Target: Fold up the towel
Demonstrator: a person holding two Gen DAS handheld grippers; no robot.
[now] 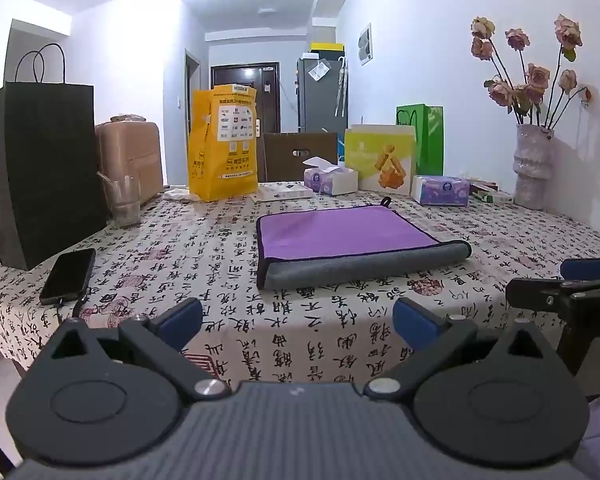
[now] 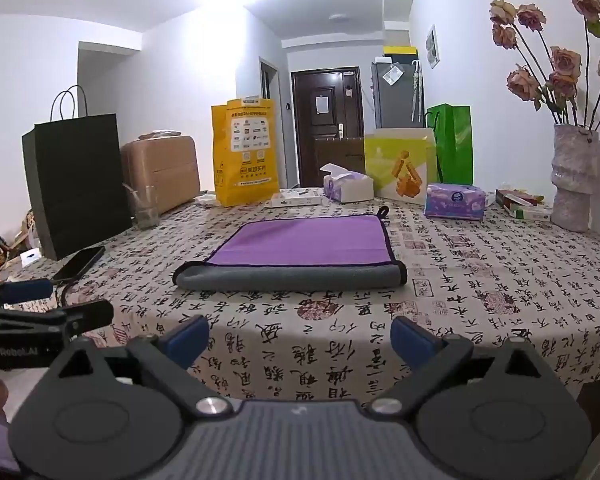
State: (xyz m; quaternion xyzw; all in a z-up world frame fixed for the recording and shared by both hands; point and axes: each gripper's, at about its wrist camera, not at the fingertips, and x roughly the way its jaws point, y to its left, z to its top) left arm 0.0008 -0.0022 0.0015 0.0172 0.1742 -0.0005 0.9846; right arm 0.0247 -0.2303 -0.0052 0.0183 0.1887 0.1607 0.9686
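Left gripper [image 1: 298, 322] at frame bottom: jaws spread, nothing held. Mid-frame lies the purple-and-grey microfibre towel [image 1: 340, 240], flat on the calligraphy-print tablecloth [image 1: 180, 264], its near grey edge rolled over. Looks soft, light and limp (will sag between grips). I'd pinch the two near corners at the black hem. Right gripper [image 2: 300, 336] is likewise spread, empty and well short of the towel.

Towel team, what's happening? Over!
Left gripper and right gripper open, holding nothing. Towel flat on table, near edge turned over. Nothing in the way.
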